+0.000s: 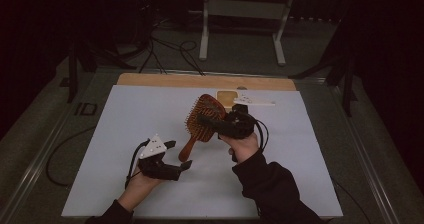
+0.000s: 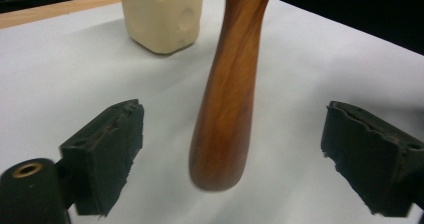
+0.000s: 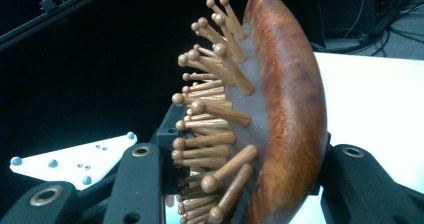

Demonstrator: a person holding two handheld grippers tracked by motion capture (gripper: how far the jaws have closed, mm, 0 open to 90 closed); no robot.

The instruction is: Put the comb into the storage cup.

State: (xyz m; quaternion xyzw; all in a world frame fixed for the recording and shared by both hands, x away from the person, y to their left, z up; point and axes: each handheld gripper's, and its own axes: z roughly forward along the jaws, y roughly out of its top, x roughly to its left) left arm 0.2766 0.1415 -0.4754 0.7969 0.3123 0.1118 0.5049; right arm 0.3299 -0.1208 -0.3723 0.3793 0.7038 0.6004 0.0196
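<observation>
Right claw [image 1: 216, 125] clamps brush [image 1: 204, 118] head, holding it up; left claw [image 1: 175, 156] gapes wide astride handle [image 2: 227, 104], ready to take it.

The left claw [image 1: 176, 156] stands wide open, and the wooden hairbrush [image 1: 202, 120] handle hangs in the gap with room on both sides, touching neither jaw. The right claw [image 1: 212, 122] is clamped across the brush head, closing off the middle of the surface [image 1: 125, 119]. Behind it, near the far edge, a cream-coloured block [image 1: 227, 97] and a white strip [image 1: 257, 102] narrow the way. The left and near stretches lie open for a hand to pass.
</observation>
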